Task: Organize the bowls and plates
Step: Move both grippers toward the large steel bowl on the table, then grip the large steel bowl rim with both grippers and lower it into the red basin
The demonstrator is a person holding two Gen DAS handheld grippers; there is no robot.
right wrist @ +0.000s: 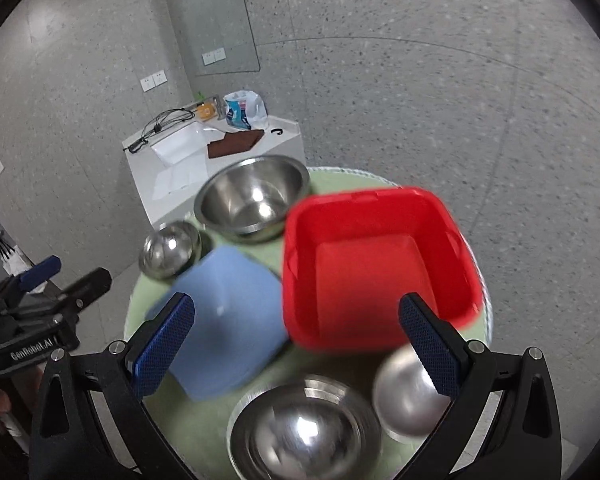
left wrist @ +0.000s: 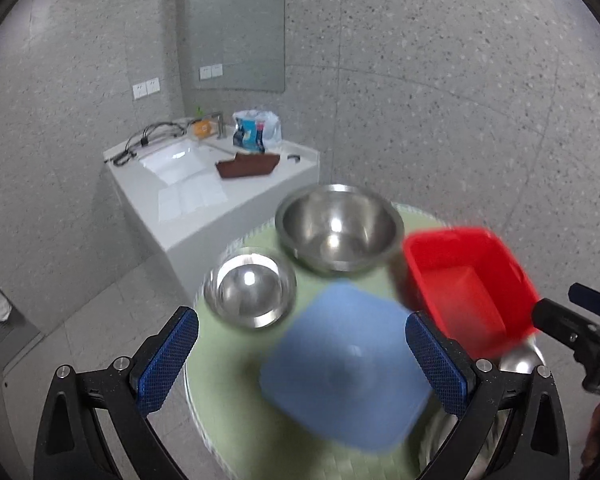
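Observation:
A round green table [right wrist: 340,182] holds a blue square plate [left wrist: 348,364] [right wrist: 228,320], a red square bowl [left wrist: 468,284] [right wrist: 376,264], a large steel bowl [left wrist: 340,226] [right wrist: 252,196] and a small steel bowl [left wrist: 250,290] [right wrist: 168,248]. The right wrist view shows two more steel bowls near me, one in the middle [right wrist: 304,428] and one at the right [right wrist: 408,392]. My left gripper [left wrist: 302,364] is open and empty above the blue plate. My right gripper [right wrist: 296,348] is open and empty above the blue plate and the red bowl.
A white sink counter [left wrist: 204,196] [right wrist: 172,176] stands behind the table against the grey speckled wall, with a brown cloth [left wrist: 248,166], a plastic bag [left wrist: 256,130] and cables on it. Grey floor lies to the left.

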